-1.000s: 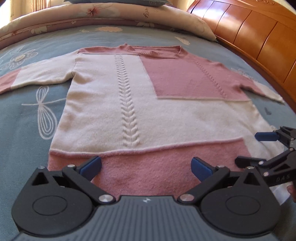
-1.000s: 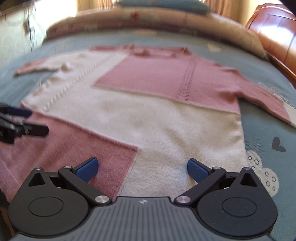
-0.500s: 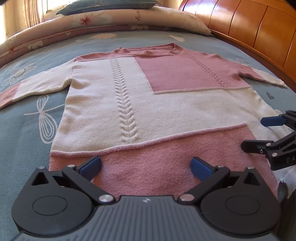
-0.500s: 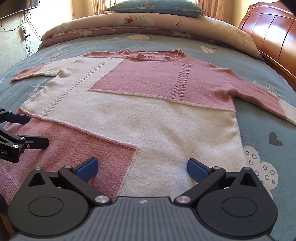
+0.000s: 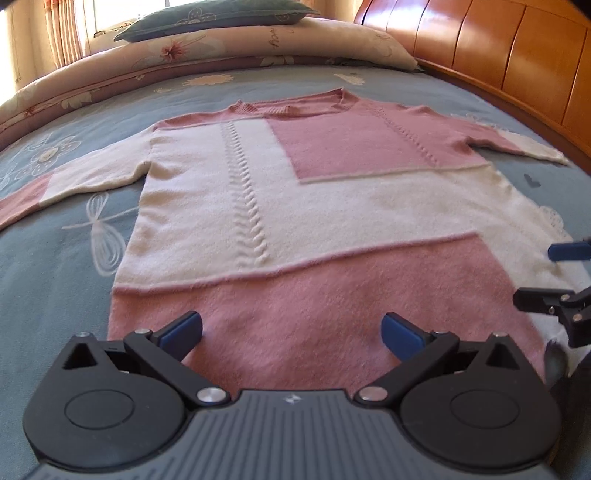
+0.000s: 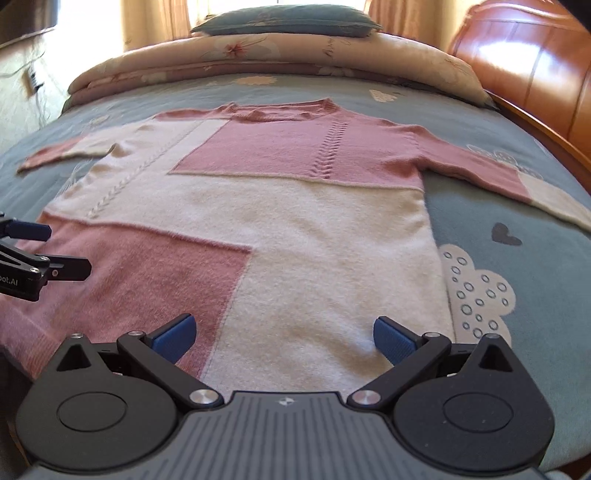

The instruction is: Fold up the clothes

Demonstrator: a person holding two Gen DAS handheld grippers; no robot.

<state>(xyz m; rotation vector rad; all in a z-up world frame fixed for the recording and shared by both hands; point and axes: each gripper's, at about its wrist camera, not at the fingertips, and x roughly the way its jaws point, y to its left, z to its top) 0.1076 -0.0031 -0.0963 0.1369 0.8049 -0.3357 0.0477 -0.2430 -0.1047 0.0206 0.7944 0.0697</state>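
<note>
A pink and cream knitted sweater (image 5: 314, 206) lies flat on the bed, front up, both sleeves spread out, neck toward the pillows. My left gripper (image 5: 291, 330) is open just above the pink hem at the sweater's lower left. My right gripper (image 6: 283, 334) is open over the cream lower right part of the sweater (image 6: 314, 236). Nothing is between either pair of fingers. The right gripper's fingers (image 5: 543, 301) show at the right edge of the left wrist view, and the left gripper's fingers (image 6: 70, 267) at the left edge of the right wrist view.
The blue patterned bedsheet (image 5: 55, 258) surrounds the sweater. A rolled floral quilt (image 6: 258, 51) and a dark pillow (image 6: 288, 22) lie at the far end. A wooden headboard (image 5: 517, 66) runs along the right side. A wall with a cable (image 6: 33, 85) is at far left.
Both grippers have dropped lower and tilted up toward the pillows, staying at the hem. The sweater has not moved and both grippers stay open.
</note>
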